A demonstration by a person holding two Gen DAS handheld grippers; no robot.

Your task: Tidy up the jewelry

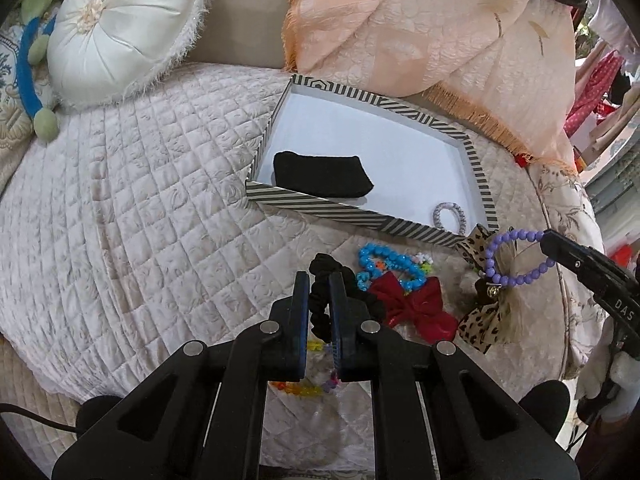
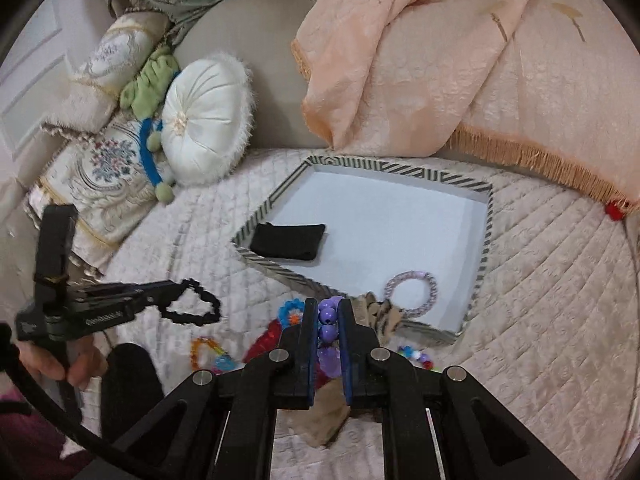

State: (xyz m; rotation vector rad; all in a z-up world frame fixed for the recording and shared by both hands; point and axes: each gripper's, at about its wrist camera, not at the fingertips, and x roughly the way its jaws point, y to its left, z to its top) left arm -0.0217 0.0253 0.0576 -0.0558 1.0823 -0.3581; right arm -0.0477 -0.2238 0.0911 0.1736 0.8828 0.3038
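1. Two pickups at once here — the left gripper (image 1: 319, 294) is clamped on a black scrunchie (image 2: 195, 306), and the right gripper (image 2: 328, 322) is pinched on a purple bead bracelet (image 1: 516, 258). Both pieces hang clear of the quilted bedspread (image 1: 140, 200).
2. So I'd say the step in hand is the carry: grabbed and lifted, not dropped off yet.
3. The target looks like the striped box (image 1: 478, 176), sitting open just past the pile. It already holds a black pouch (image 1: 322, 176) and a pale ring-shaped hair tie (image 2: 410, 292).
4. Next move calls for swinging each gripper over the box's white floor, lowering, then letting go — ideally on a bare patch so nothing tangles.
5. Watch the leopard-print bow (image 1: 486, 320): it hangs right behind the purple beads, and I can't tell whether it's snagged on them.
6. Left on the bed: a blue bead bracelet (image 1: 384, 266), a red bow (image 1: 412, 304), plus some small colourful beads near the grippers.
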